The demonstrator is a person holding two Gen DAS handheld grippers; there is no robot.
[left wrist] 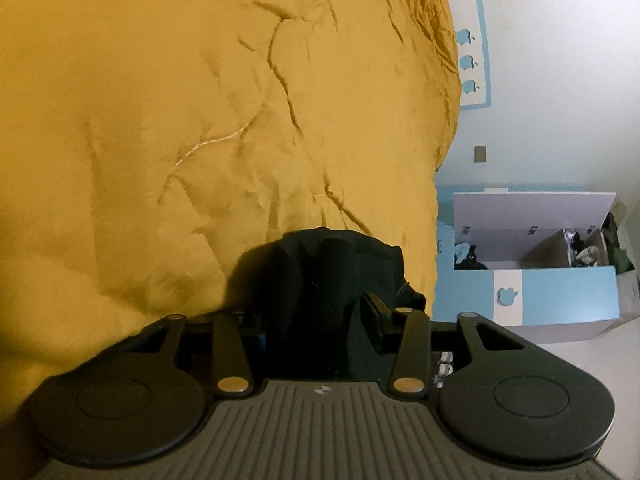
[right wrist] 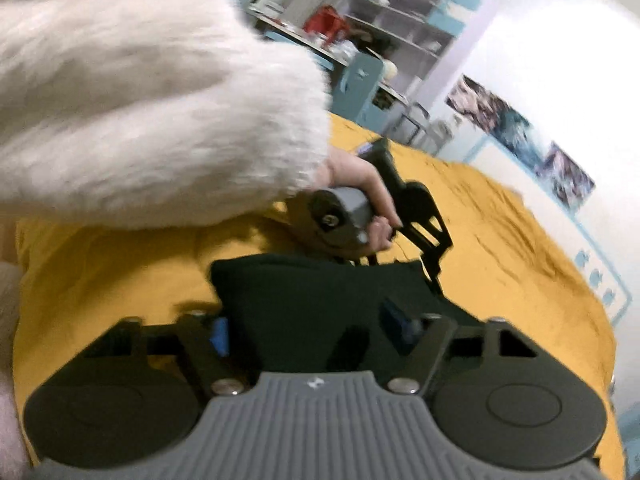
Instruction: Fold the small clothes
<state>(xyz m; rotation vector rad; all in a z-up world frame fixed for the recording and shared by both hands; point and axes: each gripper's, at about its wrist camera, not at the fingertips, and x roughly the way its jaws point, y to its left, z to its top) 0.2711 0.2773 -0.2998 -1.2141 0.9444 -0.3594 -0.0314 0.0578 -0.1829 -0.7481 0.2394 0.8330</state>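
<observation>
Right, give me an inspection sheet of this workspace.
Surface: yellow bedspread, wrinkled.
Job's things: black garment, bunched, lying on the bedspread.
Clutter: nothing seen on the bedspread.
Grippers: left gripper and right gripper both have garment cloth between their fingers; whether the pads press is not clear. A hand in a fluffy white sleeve holds the left gripper.
Cables: nothing seen.
Surroundings: open blue and white chest with clothes inside, shelves, wall posters.

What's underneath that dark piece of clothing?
The dark garment lies on a wrinkled mustard-yellow bedspread, which shows all around it. Whatever is beneath the bedspread is covered. Both tools' fingers sit at the garment, hiding its near edge.
</observation>
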